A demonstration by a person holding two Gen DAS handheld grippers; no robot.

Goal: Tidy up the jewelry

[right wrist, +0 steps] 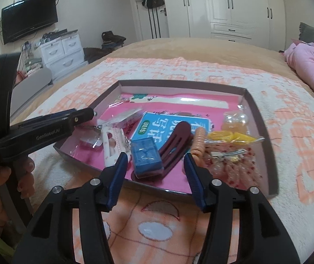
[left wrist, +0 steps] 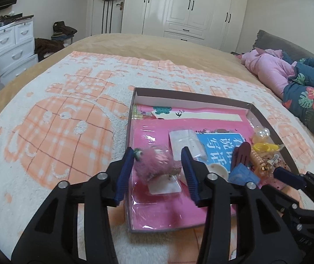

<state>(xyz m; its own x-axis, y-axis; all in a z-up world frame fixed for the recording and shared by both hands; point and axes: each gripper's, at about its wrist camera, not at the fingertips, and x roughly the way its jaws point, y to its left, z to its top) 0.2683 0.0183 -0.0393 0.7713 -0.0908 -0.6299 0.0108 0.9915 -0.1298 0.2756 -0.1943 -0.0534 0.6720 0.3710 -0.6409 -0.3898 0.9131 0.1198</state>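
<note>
A shallow cardboard tray (right wrist: 273,165) sits on a peach-and-white towel (left wrist: 57,121) spread over the bed, and the jewelry and hair pieces are all inside it, lying on a pink plastic-covered booklet (left wrist: 157,209).

The left gripper (left wrist: 160,154) hangs over the tray's near left part with its jaws apart. Between them, low in the tray, lies a fluffy pink pom-pom hair piece (left wrist: 157,162) on what looks like a small clear packet; it is blurred, so I cannot tell whether either finger touches it.

The right gripper (right wrist: 155,156) is at the tray's near edge, jaws also apart and holding nothing. Framed between its fingers are a blue box (right wrist: 147,156) and a dark red hair claw (right wrist: 174,145). Just right of them sit a peach coil hair tie (right wrist: 198,138), a bag of pink beaded pieces (right wrist: 234,165) and a yellow clip (right wrist: 234,136). A white hair clip (right wrist: 110,147) lies left of the blue box.

The 2 grippers work close together over the tray's near half, so a sideways reach by either could knock the other. The right-hand pile is crowded; closing there could catch 2 items at once or snag the bag. The pom-pom is soft and may slip from a shallow pinch, and its packet could lift with it.
</note>
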